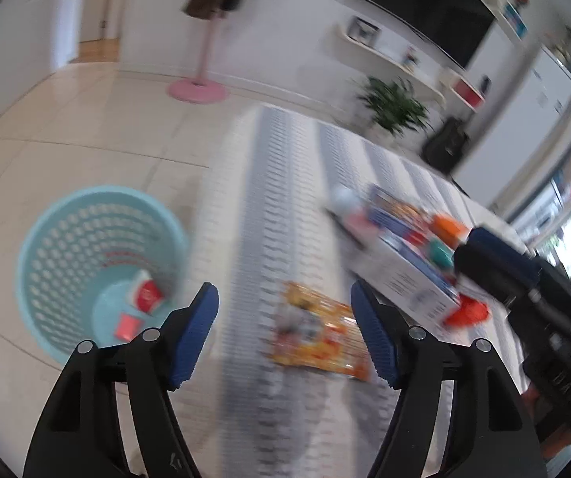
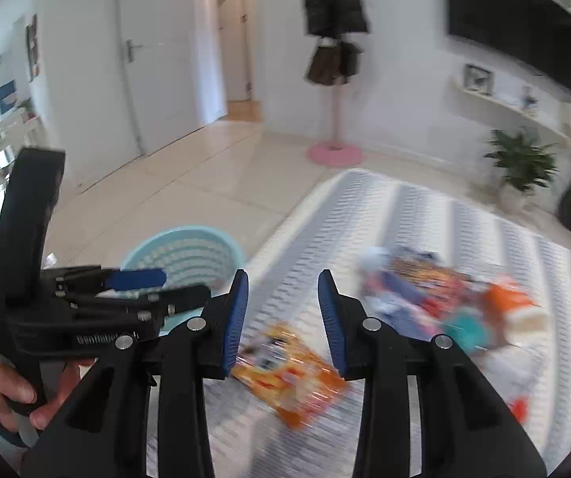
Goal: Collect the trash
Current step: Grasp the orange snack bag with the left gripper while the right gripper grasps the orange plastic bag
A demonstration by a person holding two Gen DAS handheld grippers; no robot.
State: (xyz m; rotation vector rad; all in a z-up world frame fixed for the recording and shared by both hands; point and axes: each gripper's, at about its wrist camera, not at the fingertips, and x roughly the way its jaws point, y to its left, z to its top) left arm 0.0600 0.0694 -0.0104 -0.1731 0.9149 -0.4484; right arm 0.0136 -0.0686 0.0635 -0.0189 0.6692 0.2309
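Note:
An orange snack wrapper [image 1: 319,336] lies flat on the striped grey-and-white rug [image 1: 285,183], just ahead of my open, empty left gripper [image 1: 285,310]. The wrapper also shows in the right wrist view [image 2: 291,370], below my open, empty right gripper [image 2: 283,298]. A light blue perforated basket [image 1: 98,267] stands on the tile floor left of the rug and holds a red-and-white cup [image 1: 146,296] and a red scrap [image 1: 126,326]. The basket also shows in the right wrist view [image 2: 184,255], partly behind the left gripper [image 2: 134,279].
A blurred pile of colourful boxes and packets [image 1: 405,247] lies on the rug to the right; it also shows in the right wrist view [image 2: 444,298]. A pink-based coat stand [image 2: 335,153], a potted plant [image 2: 522,167], wall shelves and a dark TV [image 2: 512,24] line the far wall.

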